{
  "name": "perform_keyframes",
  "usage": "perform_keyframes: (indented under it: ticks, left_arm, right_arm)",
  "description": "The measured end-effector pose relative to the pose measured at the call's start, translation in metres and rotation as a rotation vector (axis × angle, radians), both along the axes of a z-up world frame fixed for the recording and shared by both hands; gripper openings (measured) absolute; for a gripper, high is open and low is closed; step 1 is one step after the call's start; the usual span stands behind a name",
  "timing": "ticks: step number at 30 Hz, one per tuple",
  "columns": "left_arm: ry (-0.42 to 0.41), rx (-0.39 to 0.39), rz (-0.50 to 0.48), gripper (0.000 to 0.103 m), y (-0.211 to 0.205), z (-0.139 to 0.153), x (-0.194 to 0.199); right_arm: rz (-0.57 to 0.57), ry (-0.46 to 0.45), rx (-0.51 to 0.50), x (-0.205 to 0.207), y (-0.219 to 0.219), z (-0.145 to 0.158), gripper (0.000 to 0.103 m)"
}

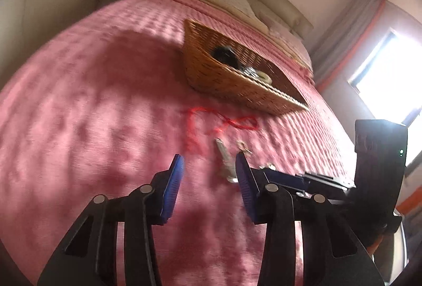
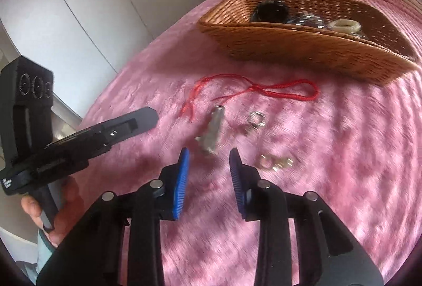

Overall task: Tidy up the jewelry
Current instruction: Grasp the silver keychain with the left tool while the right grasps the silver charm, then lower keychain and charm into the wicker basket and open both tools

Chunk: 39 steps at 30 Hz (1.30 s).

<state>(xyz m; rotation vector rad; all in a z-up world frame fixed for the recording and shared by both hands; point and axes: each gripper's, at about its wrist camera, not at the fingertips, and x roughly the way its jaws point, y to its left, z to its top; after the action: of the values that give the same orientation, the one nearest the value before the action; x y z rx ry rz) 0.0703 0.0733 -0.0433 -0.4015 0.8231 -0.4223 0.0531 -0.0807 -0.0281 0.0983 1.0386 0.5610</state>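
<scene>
A: Why is everything lying out on the bed (image 2: 343, 180) like that?

B: My guess is that it is being sorted piece by piece. The wicker basket (image 2: 290, 48) is sitting further up the pink cover and is already holding a few things: something black, something shiny and a pale ring. The loose pieces are waiting in front of it.

A: Which pieces?

B: A red cord (image 2: 263, 89) is lying nearest the basket. Closer in, a silver clip (image 2: 215, 131) is resting flat, with a small metal ring (image 2: 257, 119) just to its right and a pale gold linked piece (image 2: 274, 163) nearer still. The blur is hiding their finer detail.

A: And what is each hand-held gripper doing?

B: The right hand-held gripper (image 2: 209, 170) is hovering with its blue pads spread apart, gripping nothing. The clip is lying just beyond the gap between its fingers, almost on line, so I judge it to be the likely next pick. The gold piece is sitting just outside its right finger.

A: The left one?

B: The left hand-held gripper (image 1: 209, 172) is also standing wide apart and carrying nothing. From its camera the clip (image 1: 224, 162) is lying just inside its right finger, apart from it, with the cord (image 1: 224, 123) and basket (image 1: 237, 85) beyond.
</scene>
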Motion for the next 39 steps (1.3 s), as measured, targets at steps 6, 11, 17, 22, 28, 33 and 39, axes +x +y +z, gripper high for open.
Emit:
perform_keyframes:
  ticks: [6,11,17,22,28,33,39]
  left_arm:
    - [0.034,0.160,-0.030,0.039,-0.047,-0.005,0.010]
    - [0.036,0.339,-0.037,0.023,-0.074,-0.012,0.016]
    - [0.031,0.343,-0.029,0.021,-0.059,-0.012,0.011]
    - [0.024,0.321,-0.039,0.021,-0.053,-0.014,0.003]
    - [0.013,0.343,-0.038,0.021,-0.055,-0.013,-0.010]
    - [-0.002,0.333,-0.036,0.021,-0.050,-0.011,-0.025]
    - [-0.082,0.315,-0.041,0.021,-0.052,0.000,-0.048]
  right_arm:
    - [-0.088,-0.056,-0.111,-0.013,-0.035,0.001,0.029]
    - [-0.098,-0.028,-0.124,-0.010,-0.045,-0.008,0.029]
    - [-0.084,-0.065,-0.181,0.009,-0.019,-0.009,0.029]
    - [-0.088,-0.076,-0.189,0.013,-0.016,-0.010,0.025]
    - [-0.077,-0.130,-0.225,-0.009,-0.014,-0.002,0.021]
    - [-0.124,-0.146,-0.222,-0.027,-0.029,0.005,0.021]
    - [-0.187,-0.152,-0.205,-0.041,-0.054,0.010,0.021]
